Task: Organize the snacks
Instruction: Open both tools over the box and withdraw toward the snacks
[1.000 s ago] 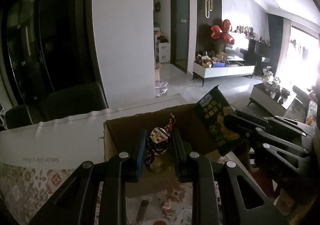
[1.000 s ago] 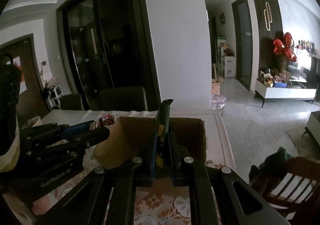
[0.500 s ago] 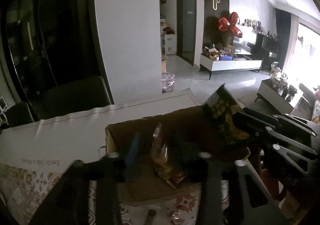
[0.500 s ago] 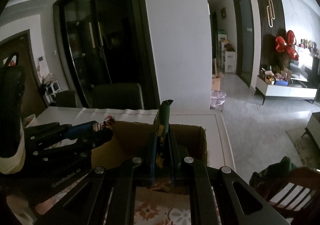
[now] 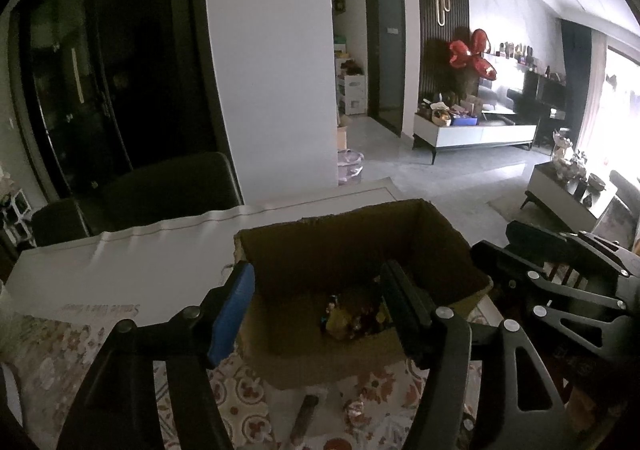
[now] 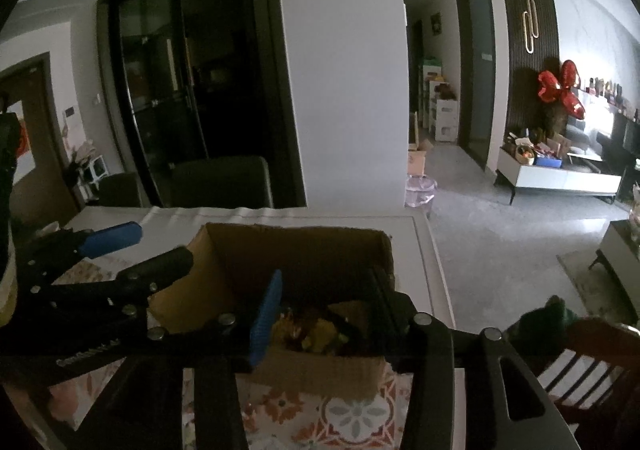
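Left wrist view: the left tongs (image 5: 316, 306) are opening with nothing between them, poised above the open brown cardboard box (image 5: 440, 226) on the patterned bench (image 5: 52, 362). Crinkly wrapped snacks (image 5: 352, 316) lie heaped on the box floor.

Right wrist view: the right tongs (image 6: 324, 306) are also opening over that box (image 6: 224, 274); the snacks (image 6: 316, 332) below seem free of them, though it is dim.

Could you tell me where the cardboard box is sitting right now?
The cardboard box stands open on the patterned tablecloth, just ahead of both grippers in each wrist view, with snack packets lying on its floor.
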`<state>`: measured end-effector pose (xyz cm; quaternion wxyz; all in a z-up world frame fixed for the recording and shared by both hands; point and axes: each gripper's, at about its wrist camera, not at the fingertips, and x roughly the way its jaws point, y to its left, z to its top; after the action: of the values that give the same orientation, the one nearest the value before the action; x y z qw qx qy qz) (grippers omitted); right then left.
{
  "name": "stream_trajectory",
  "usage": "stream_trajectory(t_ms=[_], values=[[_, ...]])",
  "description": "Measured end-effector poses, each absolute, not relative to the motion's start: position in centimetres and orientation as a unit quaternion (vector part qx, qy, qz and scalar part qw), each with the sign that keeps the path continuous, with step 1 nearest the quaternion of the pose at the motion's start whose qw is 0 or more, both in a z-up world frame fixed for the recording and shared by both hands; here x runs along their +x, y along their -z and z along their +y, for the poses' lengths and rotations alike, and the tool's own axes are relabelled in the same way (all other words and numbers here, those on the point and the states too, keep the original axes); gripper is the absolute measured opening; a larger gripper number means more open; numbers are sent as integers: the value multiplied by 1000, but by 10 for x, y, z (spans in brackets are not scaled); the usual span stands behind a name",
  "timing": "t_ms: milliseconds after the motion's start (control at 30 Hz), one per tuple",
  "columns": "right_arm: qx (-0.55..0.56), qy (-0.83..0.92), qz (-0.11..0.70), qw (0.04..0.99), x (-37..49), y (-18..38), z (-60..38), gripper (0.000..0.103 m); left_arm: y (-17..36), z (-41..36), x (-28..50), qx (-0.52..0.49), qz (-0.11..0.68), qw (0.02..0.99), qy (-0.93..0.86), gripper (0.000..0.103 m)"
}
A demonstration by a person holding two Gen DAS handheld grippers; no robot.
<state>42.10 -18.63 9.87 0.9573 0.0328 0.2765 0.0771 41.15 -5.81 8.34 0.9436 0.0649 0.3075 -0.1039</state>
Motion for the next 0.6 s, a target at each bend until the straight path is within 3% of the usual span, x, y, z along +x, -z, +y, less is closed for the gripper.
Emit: stream_trajectory(t_ms=[600], values=[[26, -84, 269, 959, 348, -94, -179, 45, -78, -47, 334, 61, 299, 945, 118, 65]])
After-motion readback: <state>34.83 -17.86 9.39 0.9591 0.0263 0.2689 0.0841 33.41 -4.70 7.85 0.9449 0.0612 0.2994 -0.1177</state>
